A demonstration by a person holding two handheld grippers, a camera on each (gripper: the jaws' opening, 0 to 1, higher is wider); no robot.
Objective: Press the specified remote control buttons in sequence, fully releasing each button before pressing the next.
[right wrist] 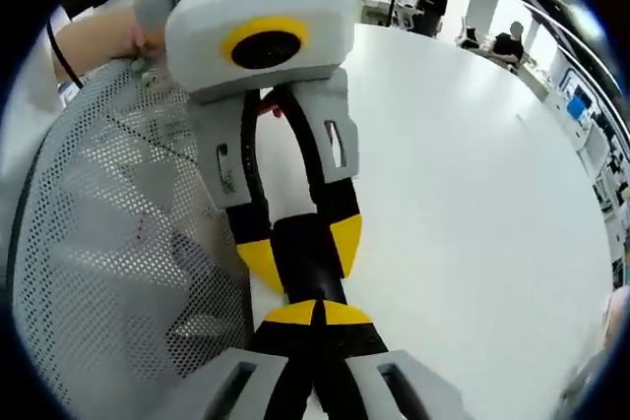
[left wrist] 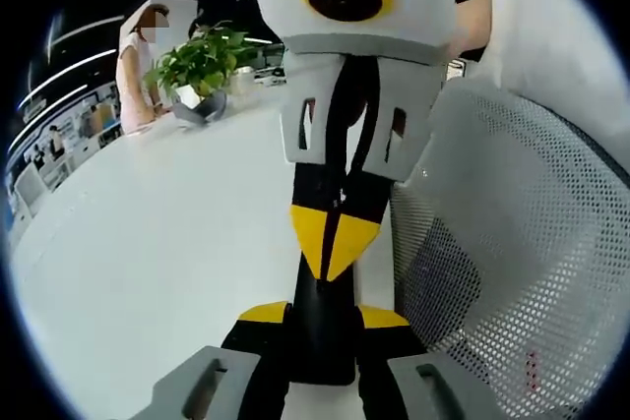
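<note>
Left gripper point(left wrist: 325, 315) clamps black remote point(left wrist: 321, 351); right gripper point(right wrist: 315, 314) closed, tips seemingly touching it.

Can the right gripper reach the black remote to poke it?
Looks like yes. The right gripper, shut to a point, is right at the end of the black remote, which the left gripper holds between its jaws. Nothing sits between them.
</note>
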